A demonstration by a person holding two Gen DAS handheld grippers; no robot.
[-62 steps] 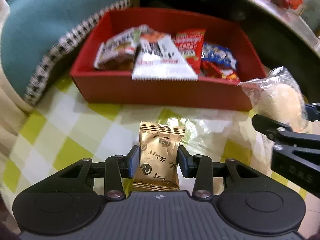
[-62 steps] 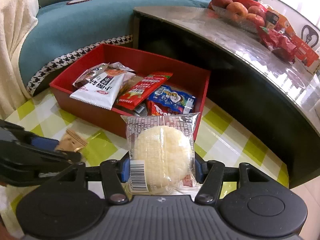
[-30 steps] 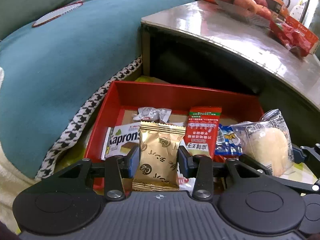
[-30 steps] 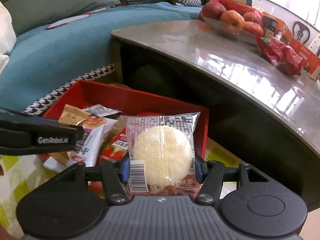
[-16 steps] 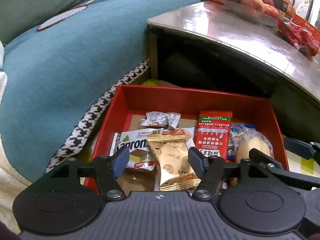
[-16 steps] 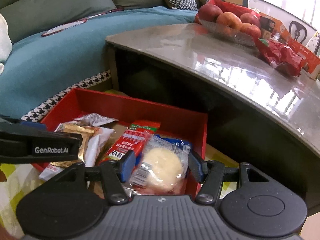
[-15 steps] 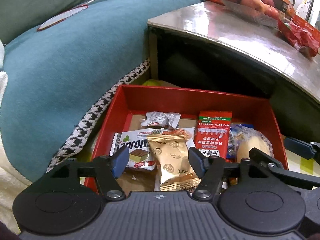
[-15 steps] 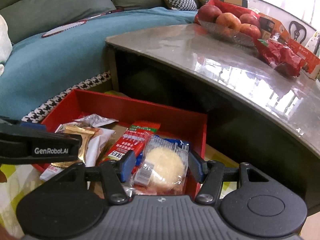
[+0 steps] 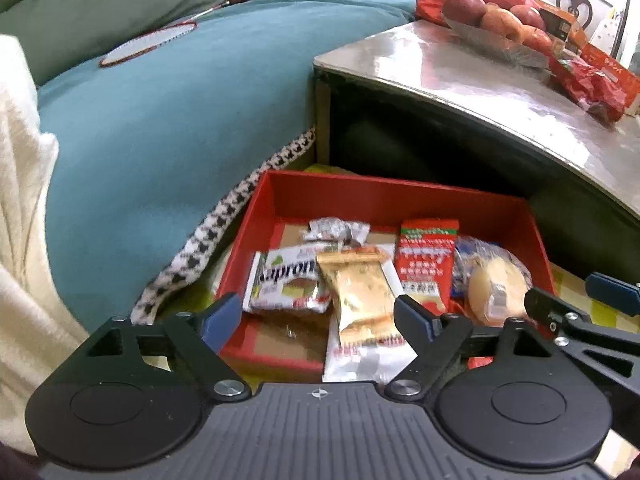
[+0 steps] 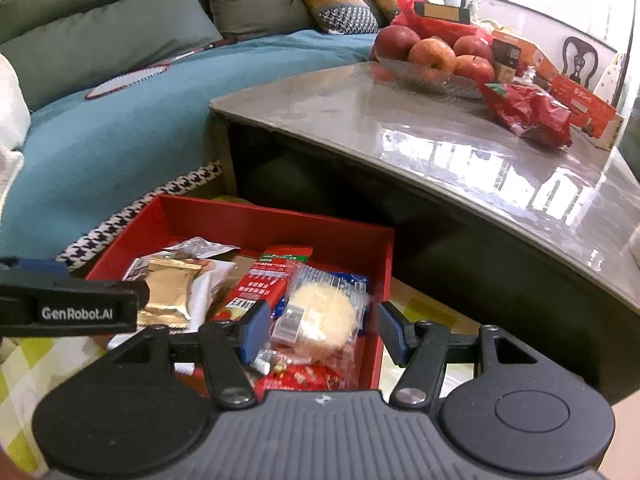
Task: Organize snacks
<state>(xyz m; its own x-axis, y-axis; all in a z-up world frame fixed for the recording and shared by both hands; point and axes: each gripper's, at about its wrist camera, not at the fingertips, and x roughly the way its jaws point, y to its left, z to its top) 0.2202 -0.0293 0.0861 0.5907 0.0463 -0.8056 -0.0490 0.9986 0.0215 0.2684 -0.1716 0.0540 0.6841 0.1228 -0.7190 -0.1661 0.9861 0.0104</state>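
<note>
Snacks sit in one red box [image 9: 384,194]: going left to right, a Kapron wafer pack [image 9: 286,282], one gold packet [image 9: 362,294], one red sachet [image 9: 426,264] and one clear-wrapped bun [image 9: 496,290]. The left gripper [image 9: 318,318] has just been opening, its jaws wide above the gold packet without pressing it. The right gripper [image 10: 320,334] hangs parted and empty over the bun, with a teal sofa [image 9: 168,112] left and a grey table [image 10: 460,140] with one bowl of apples [image 10: 434,62] right.
</note>
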